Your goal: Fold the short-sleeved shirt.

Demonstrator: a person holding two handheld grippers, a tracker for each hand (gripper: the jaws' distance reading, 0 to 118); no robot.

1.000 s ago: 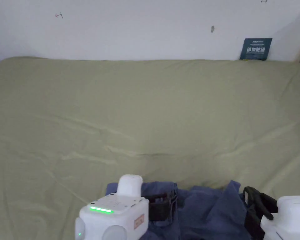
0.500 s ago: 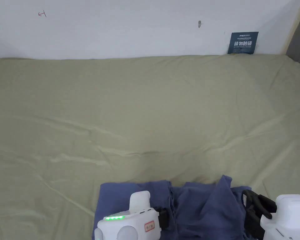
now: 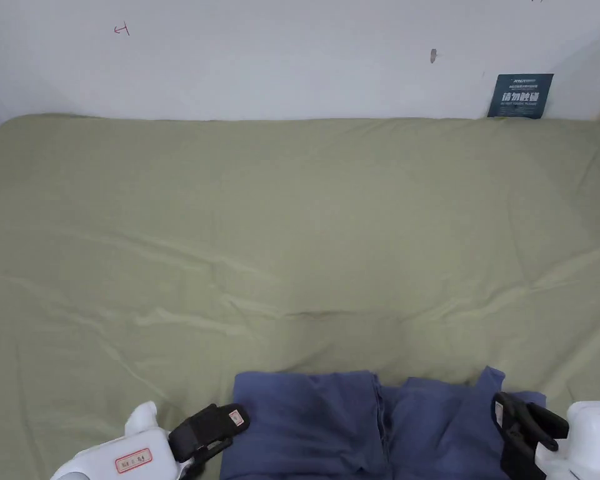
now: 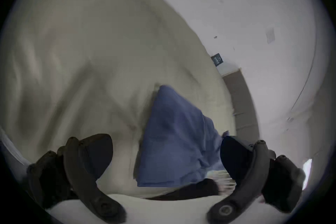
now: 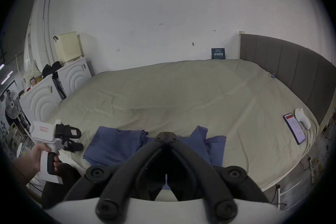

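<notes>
The blue short-sleeved shirt (image 3: 330,419) lies partly folded at the near edge of the olive-green bed (image 3: 292,219); its left half is flat and a flap (image 3: 489,381) sticks up on the right. My left gripper (image 3: 208,431) hangs open just left of the shirt, a hand holding it, and it touches no cloth. In the left gripper view its jaws (image 4: 164,138) stand wide apart with the shirt (image 4: 172,137) beyond them. My right gripper (image 3: 517,431) sits over the shirt's right part. Its jaws meet at the tips (image 5: 166,134); whether cloth is pinched there I cannot tell.
A phone (image 5: 294,128) and a white controller (image 5: 302,118) lie near the bed's right edge, below the grey headboard (image 5: 291,68). White cabinets (image 5: 72,73) stand beyond the left side. A blue sign (image 3: 520,95) leans on the wall.
My left gripper has let go of the shirt, opened, and drawn off to the left. The shirt's left half now lies flat. The right gripper has stayed put.
</notes>
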